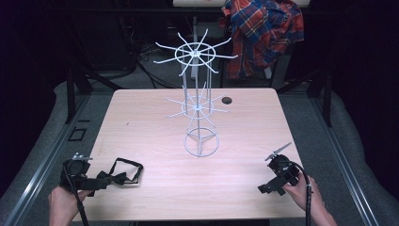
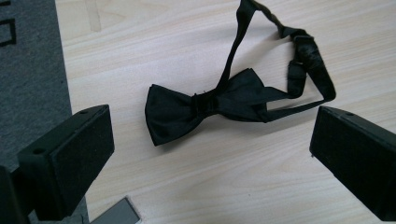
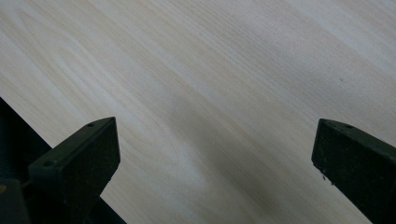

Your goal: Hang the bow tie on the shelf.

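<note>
Black bow tie (image 2: 205, 105) before spread left gripper (image 2: 210, 158), right gripper (image 3: 215, 168) spread, tilted over bare table (image 3: 210, 70)

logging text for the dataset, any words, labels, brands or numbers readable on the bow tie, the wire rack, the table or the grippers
None: no readable text in any view.
Black fabric bow tie with its strap: no label or brand visible.
White wire spoked rack: bare wire, no tag.
Light wooden table: plain grain, nothing printed.
Left gripper and right gripper, both open: black pads without markings.
Red plaid shirt behind the table: no lettering discernible.
</note>
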{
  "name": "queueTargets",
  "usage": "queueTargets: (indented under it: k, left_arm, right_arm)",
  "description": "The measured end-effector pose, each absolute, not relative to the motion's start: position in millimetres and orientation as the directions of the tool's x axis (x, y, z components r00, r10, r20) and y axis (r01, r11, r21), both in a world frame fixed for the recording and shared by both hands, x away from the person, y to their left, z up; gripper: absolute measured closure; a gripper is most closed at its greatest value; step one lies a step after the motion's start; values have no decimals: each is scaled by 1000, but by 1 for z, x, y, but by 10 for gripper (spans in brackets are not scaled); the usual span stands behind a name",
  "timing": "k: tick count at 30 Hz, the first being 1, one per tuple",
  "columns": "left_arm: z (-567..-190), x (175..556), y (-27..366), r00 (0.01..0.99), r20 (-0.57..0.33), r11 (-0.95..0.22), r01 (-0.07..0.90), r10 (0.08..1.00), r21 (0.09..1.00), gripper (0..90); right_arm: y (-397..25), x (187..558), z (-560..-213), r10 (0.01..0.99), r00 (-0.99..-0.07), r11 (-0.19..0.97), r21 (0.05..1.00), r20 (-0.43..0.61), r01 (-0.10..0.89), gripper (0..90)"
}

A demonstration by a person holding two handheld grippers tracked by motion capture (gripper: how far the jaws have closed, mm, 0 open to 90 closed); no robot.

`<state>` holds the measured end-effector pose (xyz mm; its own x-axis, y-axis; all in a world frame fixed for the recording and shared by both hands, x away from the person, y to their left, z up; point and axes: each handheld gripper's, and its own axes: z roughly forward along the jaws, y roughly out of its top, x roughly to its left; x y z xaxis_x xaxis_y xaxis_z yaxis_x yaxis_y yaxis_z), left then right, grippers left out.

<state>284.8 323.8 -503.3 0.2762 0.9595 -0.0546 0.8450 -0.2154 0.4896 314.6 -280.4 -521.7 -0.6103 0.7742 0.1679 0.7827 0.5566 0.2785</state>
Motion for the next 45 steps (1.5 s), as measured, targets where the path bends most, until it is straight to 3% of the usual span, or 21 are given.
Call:
queueTargets:
  k: [21, 23, 32, 38, 45]
  left_arm:
    - [-518, 305, 312, 274, -16, -235, 852, 962, 468, 10]
    - [-519, 307, 311, 278, -13, -241, 854, 960, 461, 127]
    - [-521, 316, 308, 262, -1, -232, 853, 965, 468, 259]
    - [-518, 316, 306, 282, -17, -238, 842, 959, 485, 412]
    - [-516, 319, 305, 284, -15, -239, 832, 959, 500, 492]
  right_arm:
    - [-279, 315, -524, 772, -618, 571, 263, 147, 777, 13]
    - [-279, 316, -525, 767, -626, 586, 244, 140, 773, 33]
    - [-278, 315, -526, 776, -615, 570, 259, 144, 780, 33]
    - [-279, 315, -525, 771, -622, 583, 245, 136, 775, 33]
    - [-277, 314, -523, 769, -627, 586, 258, 123, 768, 38]
